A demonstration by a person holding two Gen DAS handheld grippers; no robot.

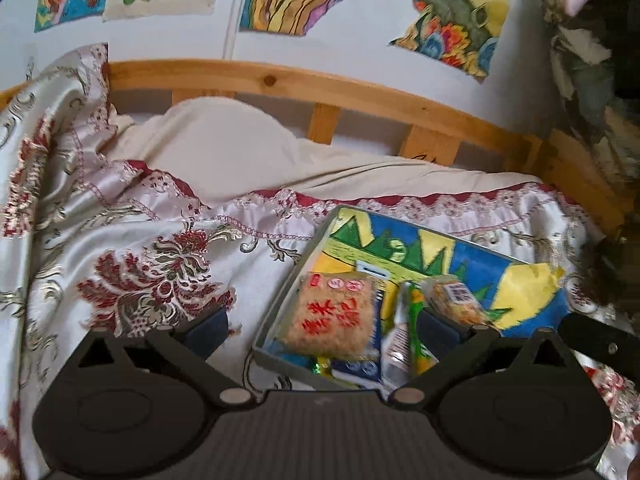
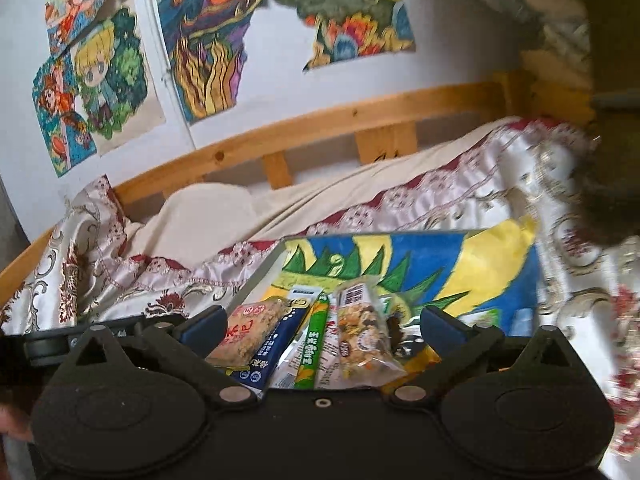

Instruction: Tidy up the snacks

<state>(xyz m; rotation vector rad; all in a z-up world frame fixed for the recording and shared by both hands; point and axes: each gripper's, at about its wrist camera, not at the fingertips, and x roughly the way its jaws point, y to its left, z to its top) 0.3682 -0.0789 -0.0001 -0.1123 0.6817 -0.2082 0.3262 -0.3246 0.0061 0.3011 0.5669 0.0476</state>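
Observation:
A shallow grey box lined with a blue, yellow and green drawing lies on the bed. Inside it are a rice cracker pack with red characters, a blue packet, a green stick pack and a clear bag of mixed snacks. My left gripper hangs open over the box's near left corner, one finger outside the wall, gripping nothing. My right gripper is open above the snacks, its pads clear of them. In the right wrist view the box and the cracker pack lie just ahead.
The bed carries a satin cover embroidered in red and gold, and a cream sheet. A wooden rail runs along the wall, which bears coloured drawings. A dark furry shape sits at the right end.

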